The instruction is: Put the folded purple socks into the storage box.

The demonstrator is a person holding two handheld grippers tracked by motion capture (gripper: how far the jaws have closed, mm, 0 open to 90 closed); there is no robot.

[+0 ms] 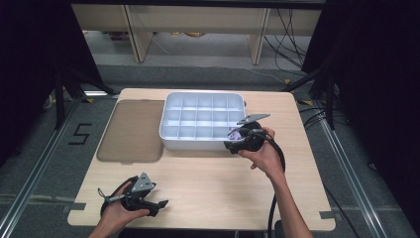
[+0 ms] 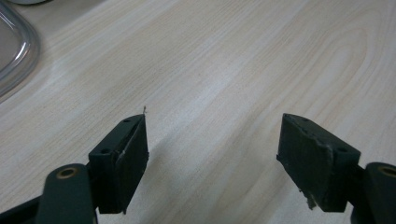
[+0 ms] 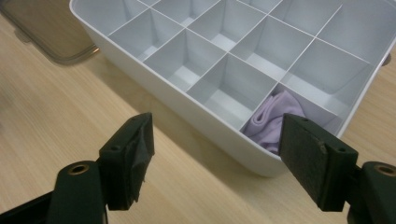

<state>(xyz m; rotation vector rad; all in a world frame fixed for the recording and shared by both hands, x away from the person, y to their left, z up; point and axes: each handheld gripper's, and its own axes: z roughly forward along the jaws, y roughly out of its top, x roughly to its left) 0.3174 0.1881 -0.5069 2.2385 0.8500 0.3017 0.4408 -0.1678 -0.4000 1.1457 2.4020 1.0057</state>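
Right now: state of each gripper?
Left gripper: open, nothing between the jaws, over bare table.
Right gripper: open, empty, at the white organizer box corner holding the purple cloth.

From the high view I see a pale wood-grain table (image 1: 208, 198) with notched near corners. A smoky, translucent brown lid (image 1: 131, 131) lies flat on its far left part, rounded corners, one edge just over the table's left side. On the grey floor (image 1: 198, 74) to the left of the table a black "5" (image 1: 79, 134) is marked, and a metal rail (image 1: 29, 183) runs beside it. Beyond the table stand light wooden furniture legs (image 1: 138, 34), with black cables (image 1: 289, 34) hanging near them. Black curtains (image 1: 376, 74) close off both sides.
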